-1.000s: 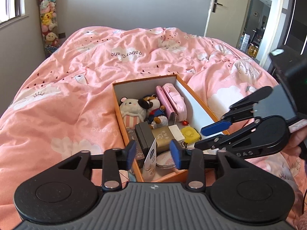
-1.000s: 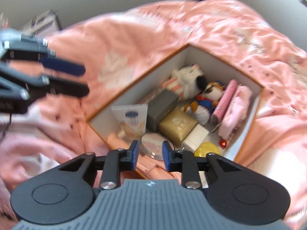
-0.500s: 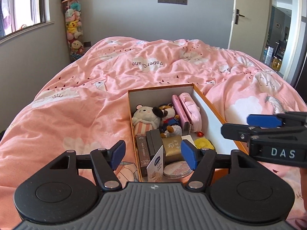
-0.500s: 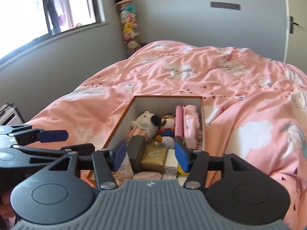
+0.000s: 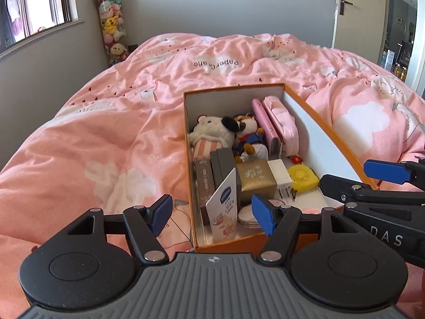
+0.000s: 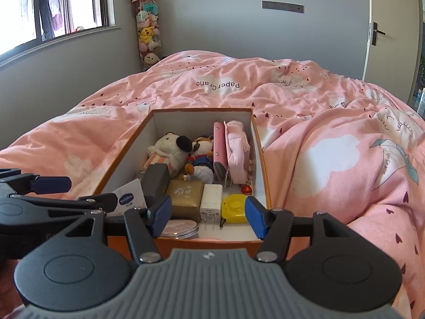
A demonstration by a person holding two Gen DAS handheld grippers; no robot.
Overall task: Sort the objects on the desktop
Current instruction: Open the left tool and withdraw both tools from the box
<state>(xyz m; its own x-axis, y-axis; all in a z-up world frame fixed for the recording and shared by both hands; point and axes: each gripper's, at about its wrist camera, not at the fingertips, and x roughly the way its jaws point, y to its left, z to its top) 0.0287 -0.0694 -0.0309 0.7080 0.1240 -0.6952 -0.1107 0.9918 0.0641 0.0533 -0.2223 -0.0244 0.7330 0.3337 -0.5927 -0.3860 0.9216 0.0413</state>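
While hovering at the near end of the orange box (image 5: 329, 122) on the pink duvet (image 5: 106, 138): left gripper (image 5: 213, 211) and right gripper (image 6: 208, 214) both spread wide, empty; plush toys, gold box (image 6: 186, 194), yellow tape measure (image 6: 235, 207) packed inside.

An orange box (image 6: 261, 159) sits mid-frame on the pink duvet (image 6: 332, 122), packed with a white plush (image 6: 170, 146), a gold box (image 6: 184, 195), a white charger (image 6: 211, 203) and a yellow tape measure (image 6: 235, 208). The right gripper (image 6: 208, 216) spreads wide at its near edge; the left gripper (image 6: 79, 192) pokes in from the left.
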